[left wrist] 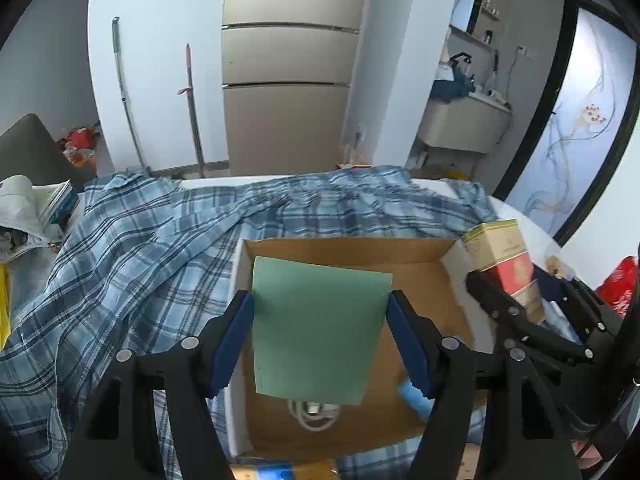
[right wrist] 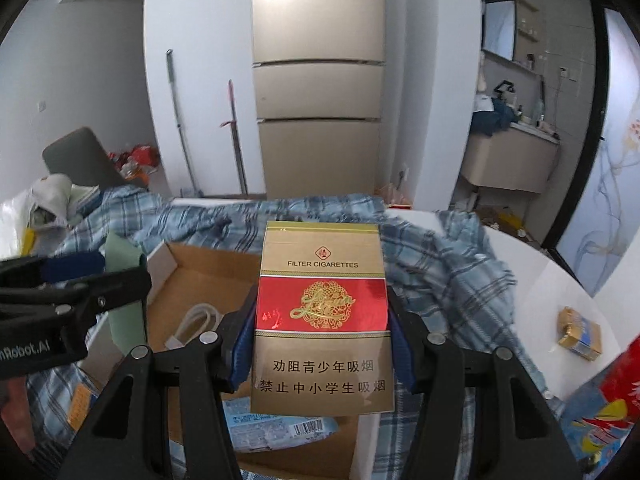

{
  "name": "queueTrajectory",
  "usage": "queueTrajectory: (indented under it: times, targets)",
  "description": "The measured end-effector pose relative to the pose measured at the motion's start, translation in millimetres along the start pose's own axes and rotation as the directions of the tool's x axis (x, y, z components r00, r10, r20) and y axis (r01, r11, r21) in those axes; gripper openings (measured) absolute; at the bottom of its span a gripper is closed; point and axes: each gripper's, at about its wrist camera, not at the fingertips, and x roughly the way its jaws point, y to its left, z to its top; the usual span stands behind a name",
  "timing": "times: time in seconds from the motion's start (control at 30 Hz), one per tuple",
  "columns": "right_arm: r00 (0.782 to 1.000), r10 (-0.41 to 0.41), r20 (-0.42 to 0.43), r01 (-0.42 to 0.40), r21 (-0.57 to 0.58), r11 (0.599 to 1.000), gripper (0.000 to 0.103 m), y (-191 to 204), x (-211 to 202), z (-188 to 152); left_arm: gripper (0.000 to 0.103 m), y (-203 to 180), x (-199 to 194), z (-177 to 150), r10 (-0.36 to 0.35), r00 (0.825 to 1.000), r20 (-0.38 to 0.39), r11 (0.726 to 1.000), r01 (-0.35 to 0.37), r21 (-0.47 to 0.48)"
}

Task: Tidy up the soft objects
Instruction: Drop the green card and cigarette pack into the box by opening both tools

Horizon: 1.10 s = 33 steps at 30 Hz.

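My left gripper (left wrist: pixel 320 320) is shut on a flat pale green booklet (left wrist: pixel 316 328) and holds it over an open cardboard box (left wrist: pixel 416 254). My right gripper (right wrist: pixel 322 328) is shut on a gold and red cigarette pack (right wrist: pixel 322 316) held upright above the same box (right wrist: pixel 192 276). The pack (left wrist: pixel 504 260) and right gripper show at the right of the left wrist view. The green booklet (right wrist: pixel 124 264) and left gripper show at the left of the right wrist view. A blue plaid shirt (left wrist: pixel 132 248) lies spread on the table around the box.
In the box lie a white cable (right wrist: pixel 200 320) and a blue plastic packet (right wrist: pixel 276 424). A small gold and blue pack (right wrist: pixel 580 332) sits on the white table (right wrist: pixel 532 276) at right. Papers and a bag (left wrist: pixel 24 208) lie at left. A fridge (left wrist: pixel 288 80) stands behind.
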Motion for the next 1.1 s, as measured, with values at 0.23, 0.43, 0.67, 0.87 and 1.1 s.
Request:
queueTrajectory:
  times: [0.23, 0.43, 0.67, 0.87, 1.1]
  targets:
    - [0.997, 0.040, -0.067, -0.037, 0.040, 0.998, 0.055, -7.9, 24.6, -8.1, 0.070, 10.7, 18.8, -6.2, -0.012, 1.000, -0.016, 1.000, 0.012, -0.011]
    - [0.992, 0.071, -0.101, -0.064, 0.072, 0.995, 0.055, -11.5, 34.0, -14.8, 0.071, 4.0, 19.0, -9.4, -0.076, 0.997, 0.004, 0.997, 0.076, 0.014]
    - [0.998, 0.030, -0.054, -0.025, 0.083, 0.996, 0.077, -13.4, 26.8, -13.8, 0.088, -6.9, -3.1, -8.7, -0.034, 0.991, 0.131, 0.997, 0.024, 0.075]
    - [0.998, 0.031, -0.046, -0.027, 0.082, 0.996, 0.078, -14.6, 23.4, -10.2, 0.088, -4.6, -27.2, -5.0, -0.072, 0.967, 0.244, 0.996, 0.056, 0.069]
    - [0.998, 0.042, 0.040, -0.046, 0.102, 0.994, 0.078, -16.0, -14.2, 6.2, 0.088, -22.1, -98.5, -0.3, -0.059, 0.888, 0.456, 0.993, 0.007, 0.115]
